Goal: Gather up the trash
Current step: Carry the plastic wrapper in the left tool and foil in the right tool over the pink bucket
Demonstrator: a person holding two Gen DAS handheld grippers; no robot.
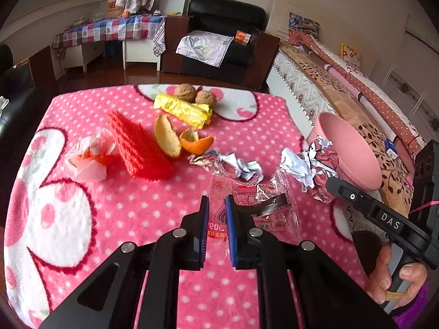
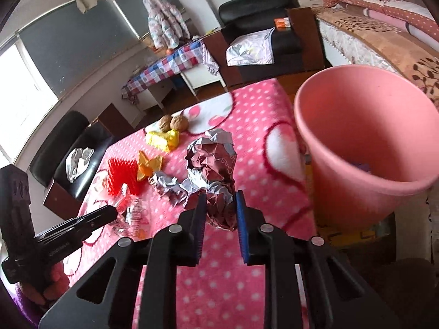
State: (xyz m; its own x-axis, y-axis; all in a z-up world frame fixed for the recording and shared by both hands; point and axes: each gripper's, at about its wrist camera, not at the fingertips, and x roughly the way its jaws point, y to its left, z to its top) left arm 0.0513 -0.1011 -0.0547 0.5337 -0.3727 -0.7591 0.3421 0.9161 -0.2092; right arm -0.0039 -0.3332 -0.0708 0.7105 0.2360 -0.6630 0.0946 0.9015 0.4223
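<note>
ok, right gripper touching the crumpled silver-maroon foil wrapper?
Touching. Right wrist view: the right gripper has both blue pads pressed against the crumpled silver-maroon foil wrapper, no gap on either side.

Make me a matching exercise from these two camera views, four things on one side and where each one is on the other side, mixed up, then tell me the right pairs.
Things:
1. crumpled foil wrapper
2. clear plastic wrapper
3. walnuts
4. pink bin

Places:
A. at the far edge of the blanket, behind the yellow wrapper
B. between the right gripper's jaws
C. off the blanket's right edge
D. between the left gripper's jaws

Pairs: 1-B, 2-D, 3-A, 4-C
</note>
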